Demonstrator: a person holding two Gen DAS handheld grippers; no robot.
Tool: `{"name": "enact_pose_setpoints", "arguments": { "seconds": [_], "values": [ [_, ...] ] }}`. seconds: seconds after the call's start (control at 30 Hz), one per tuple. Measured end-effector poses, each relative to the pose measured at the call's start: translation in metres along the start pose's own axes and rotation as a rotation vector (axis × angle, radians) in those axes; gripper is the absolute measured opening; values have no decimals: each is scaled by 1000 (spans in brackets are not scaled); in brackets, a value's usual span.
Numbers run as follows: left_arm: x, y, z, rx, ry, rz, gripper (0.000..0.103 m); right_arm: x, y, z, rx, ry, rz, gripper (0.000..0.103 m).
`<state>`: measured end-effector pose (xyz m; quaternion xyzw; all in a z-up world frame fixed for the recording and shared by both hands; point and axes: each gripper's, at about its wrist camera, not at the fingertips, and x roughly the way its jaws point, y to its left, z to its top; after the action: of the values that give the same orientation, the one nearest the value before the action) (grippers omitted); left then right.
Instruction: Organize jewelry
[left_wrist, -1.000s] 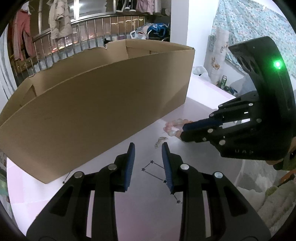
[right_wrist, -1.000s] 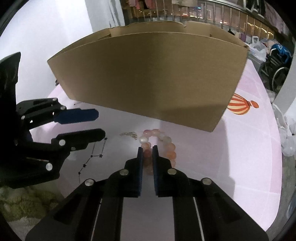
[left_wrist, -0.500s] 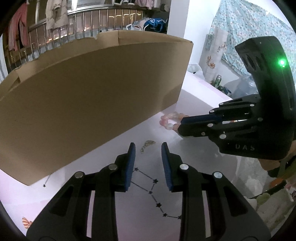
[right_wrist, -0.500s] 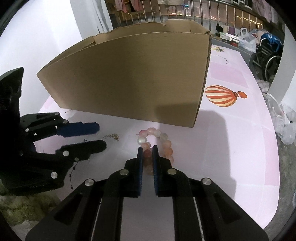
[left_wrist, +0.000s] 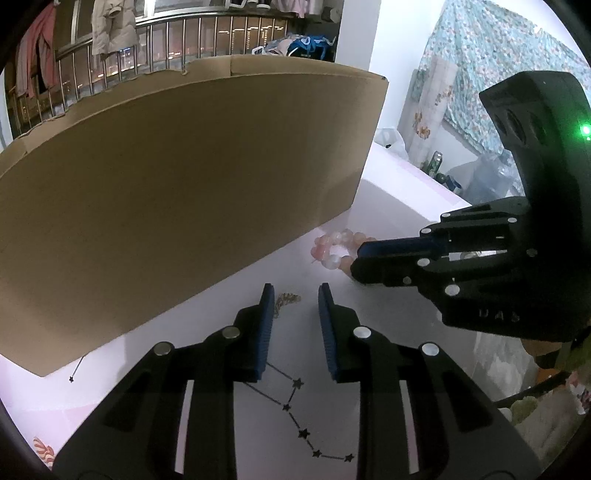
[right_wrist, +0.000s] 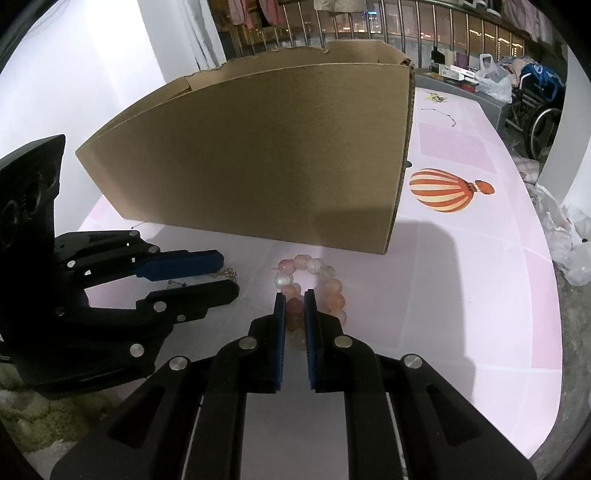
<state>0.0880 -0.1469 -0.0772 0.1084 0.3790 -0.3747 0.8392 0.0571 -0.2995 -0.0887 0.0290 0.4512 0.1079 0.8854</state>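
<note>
Between right claw (right_wrist: 294, 295) pads, bead bracelet (right_wrist: 314, 286)

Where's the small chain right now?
In the left wrist view the small chain lies on the pink table, at the fingertips of the left tongs, left of the bead bracelet, near the cardboard box.

Matt brown cardboard box (right_wrist: 258, 147); glossy, smooth pink bead bracelet (right_wrist: 325, 284); smooth pink printed table (right_wrist: 461, 295); ribbed blue pads (left_wrist: 266, 325).
</note>
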Motion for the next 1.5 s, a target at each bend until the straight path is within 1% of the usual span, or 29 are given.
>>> {"name": "enact_pose_setpoints", "arguments": {
  "seconds": [0.07, 0.17, 0.23, 0.4, 0.5, 0.57, 0.63, 0.73, 0.87, 1.07, 1.17, 1.37, 1.43, 1.5],
  "values": [
    [0, 0, -1, -3, -5, 1, 21, 0, 0, 0, 1, 0, 0, 10],
    [0, 3, -4, -6, -12, 13, 16, 0, 0, 0, 0, 0, 0, 10],
    [1, 2, -5, 6, -14, 34, 11, 0, 0, 0, -1, 0, -1, 10],
    [1, -4, -6, 64, -4, 71, 10, 0, 0, 3, -1, -2, -1, 10],
    [-1, -6, -5, 68, 0, 78, 10, 1, 0, 5, -1, -4, -5, 10],
    [-1, -8, -4, 71, 1, 88, 8, 1, 0, 5, -1, -4, -6, 10],
    [0, -12, 0, 71, 2, 98, 1, 2, 0, 6, 1, -5, -7, 10],
    [-2, -10, 2, 59, 6, 86, 1, 2, 0, 6, 1, -6, -10, 10],
    [-4, -9, 2, 57, 7, 88, 1, 2, 1, 4, 3, -8, -11, 10],
    [-8, 2, 1, -4, 12, 73, 0, 1, 1, 4, 9, -4, -8, 10],
    [-11, 9, -2, -29, 13, 82, 0, 1, 2, 4, -2, 10, 7, 10],
    [-18, 21, -4, -70, 13, 108, 0, 1, 5, 7, -15, 17, 5, 12],
    [-19, 21, -4, -70, 18, 114, 0, 2, 5, 9, -14, 22, 6, 14],
    [-20, 20, -3, -60, 24, 126, 0, 3, 6, 10, -17, 23, 6, 19]
  ]
}}
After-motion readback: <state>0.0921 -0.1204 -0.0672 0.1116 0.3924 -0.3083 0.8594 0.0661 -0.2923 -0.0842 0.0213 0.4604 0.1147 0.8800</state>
